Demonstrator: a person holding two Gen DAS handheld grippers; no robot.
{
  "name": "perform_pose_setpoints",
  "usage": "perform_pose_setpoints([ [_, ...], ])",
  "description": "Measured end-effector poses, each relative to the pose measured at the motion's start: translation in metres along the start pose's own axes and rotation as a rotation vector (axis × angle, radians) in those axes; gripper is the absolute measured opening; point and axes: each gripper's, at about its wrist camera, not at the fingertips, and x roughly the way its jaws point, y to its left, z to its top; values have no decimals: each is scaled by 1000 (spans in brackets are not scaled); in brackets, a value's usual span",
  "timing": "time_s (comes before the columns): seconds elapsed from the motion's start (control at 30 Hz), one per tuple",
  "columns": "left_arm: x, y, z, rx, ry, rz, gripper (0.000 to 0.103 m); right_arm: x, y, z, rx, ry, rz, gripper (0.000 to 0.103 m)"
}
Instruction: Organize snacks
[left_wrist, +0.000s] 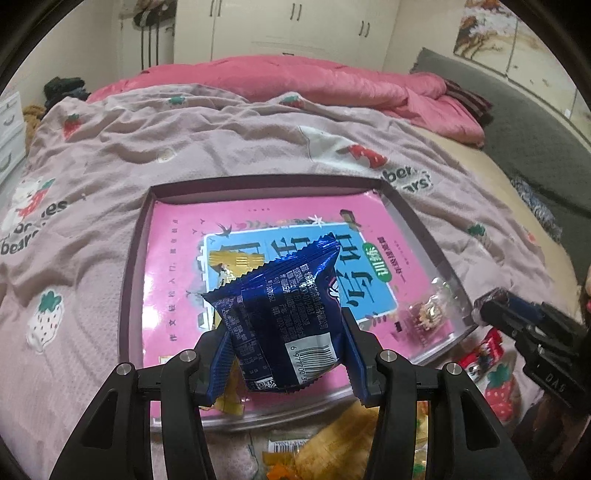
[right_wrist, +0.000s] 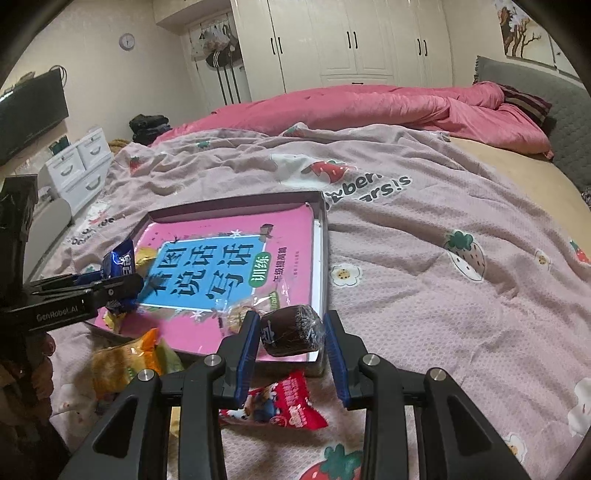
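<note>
Left claw squeezing a shiny blue snack bag, blue pads pressed on both sides, bag held up over the near part of the tray. Right claw clamped on a small brown cake in clear wrap, held over the tray's near right corner.

Just under the claws, on the blanket: a red snack bag right below the right claw, and a yellow and orange snack bag beside the tray's near edge.

Next, the flat tray with low dark walls, lying on the blanket. Inside it, a pink and blue book covering the bottom. On the book, a clear wrapped treat near the right wall and a bit of yellow wrapper under the blue bag.

Farther back, a pink quilt bunched up across the bed. Behind that, white closet doors.
</note>
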Motion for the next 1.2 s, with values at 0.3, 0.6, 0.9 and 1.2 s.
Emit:
perform_pose_setpoints([
  [0.3,15,-3,0,15,29,-18,54,14,8,-2,-45,34,-7,36],
  [0.6,22,0,-1,16,50,-20,54,25,16,-1,-70,56,20,36],
  [0.9,26,0,-1,23,63,-18,54,34,27,-4,-112,76,43,36],
  [1.2,29,-3,-3,40,74,-2,54,36,27,-6,-126,84,14,36],
])
